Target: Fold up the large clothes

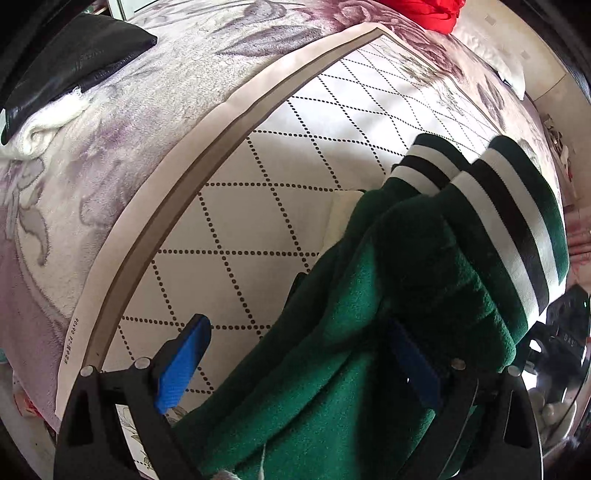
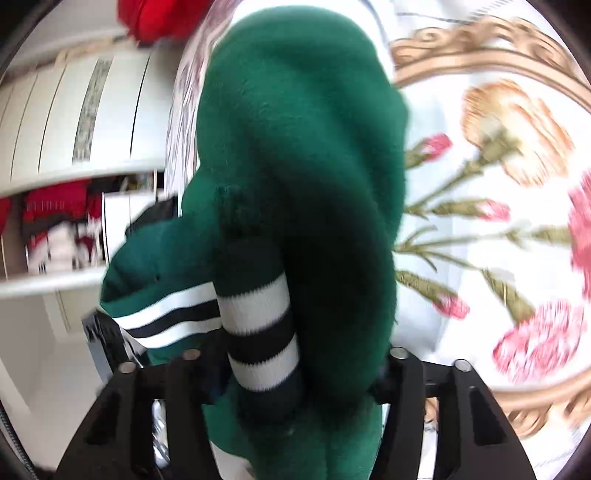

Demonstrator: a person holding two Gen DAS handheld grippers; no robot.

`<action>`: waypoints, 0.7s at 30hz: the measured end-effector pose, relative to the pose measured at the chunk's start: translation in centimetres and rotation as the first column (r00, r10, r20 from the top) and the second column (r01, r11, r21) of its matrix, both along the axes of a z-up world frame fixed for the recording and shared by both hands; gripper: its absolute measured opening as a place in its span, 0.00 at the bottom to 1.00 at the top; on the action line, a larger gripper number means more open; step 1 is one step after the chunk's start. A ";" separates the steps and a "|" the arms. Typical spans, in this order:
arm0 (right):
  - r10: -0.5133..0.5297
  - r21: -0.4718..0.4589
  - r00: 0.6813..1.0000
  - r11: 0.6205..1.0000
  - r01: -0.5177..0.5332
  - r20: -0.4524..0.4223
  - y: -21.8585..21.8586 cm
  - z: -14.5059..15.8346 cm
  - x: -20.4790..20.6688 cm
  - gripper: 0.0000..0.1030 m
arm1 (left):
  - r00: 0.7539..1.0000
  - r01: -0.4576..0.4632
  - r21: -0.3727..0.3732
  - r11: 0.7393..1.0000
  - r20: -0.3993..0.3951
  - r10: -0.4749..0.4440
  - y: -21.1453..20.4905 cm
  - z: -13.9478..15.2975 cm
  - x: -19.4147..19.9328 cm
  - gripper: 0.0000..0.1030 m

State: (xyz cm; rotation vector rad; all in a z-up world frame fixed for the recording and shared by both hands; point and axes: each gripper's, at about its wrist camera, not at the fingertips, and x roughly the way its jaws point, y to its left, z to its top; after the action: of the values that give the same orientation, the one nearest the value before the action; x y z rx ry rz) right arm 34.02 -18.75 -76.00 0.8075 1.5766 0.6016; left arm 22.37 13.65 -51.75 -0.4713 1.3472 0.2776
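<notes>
Your left tool stands wide apart: its left blue pad hangs free over the quilted mat, while the other blue pad lies against the green fleece garment, so nothing is pinched between the two. Your right tool is buried in the same green fleece garment; the cloth fills the gap between its black arms and hides the pads, and the striped cuff bunches right at its mouth, so it looks clenched on the fabric (the pads themselves you cannot see). From the left wrist view, the garment drapes from the lower right across the mat, its two cuffs with white and black bands lying side by side toward the right edge. The mat, white with dotted diamond lines and a brown border, rests on a bed covered by a pale purple floral blanket. A black item sits on a white cloth at the far left corner of the bed, and a red bundle lies at the far end. From the right wrist view, the garment hangs in a thick fold in front of a flowered sheet on the right, with white cabinet doors on the left.
</notes>
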 end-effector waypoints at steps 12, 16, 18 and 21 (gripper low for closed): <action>-0.361 -0.178 0.850 0.932 0.315 -0.384 -9.0 1.4 -23.5 0.55 | 0.991 0.130 0.077 0.988 0.017 -0.132 -4.5 3.8 -2.3 0.96; -0.177 -0.295 0.937 0.952 0.085 -0.302 -10.4 6.0 -24.8 0.59 | 0.986 0.163 0.101 0.981 0.022 -0.166 -6.3 5.5 -4.7 0.96; -0.097 -0.374 0.985 0.927 0.038 -0.140 -11.1 10.0 -23.4 0.75 | 0.986 0.165 0.116 0.979 0.020 -0.168 -6.9 6.1 -5.7 0.96; 0.022 -0.404 0.996 0.915 0.015 0.087 -10.8 15.4 -20.2 0.86 | 0.986 0.166 0.121 0.979 -0.003 -0.167 -8.1 5.3 -6.6 0.96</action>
State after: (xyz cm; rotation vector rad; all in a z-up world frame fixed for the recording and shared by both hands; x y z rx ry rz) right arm 13.84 -29.57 -60.59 0.4583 1.5488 0.2906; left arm 15.81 5.58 -46.49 -0.2564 1.3460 0.2176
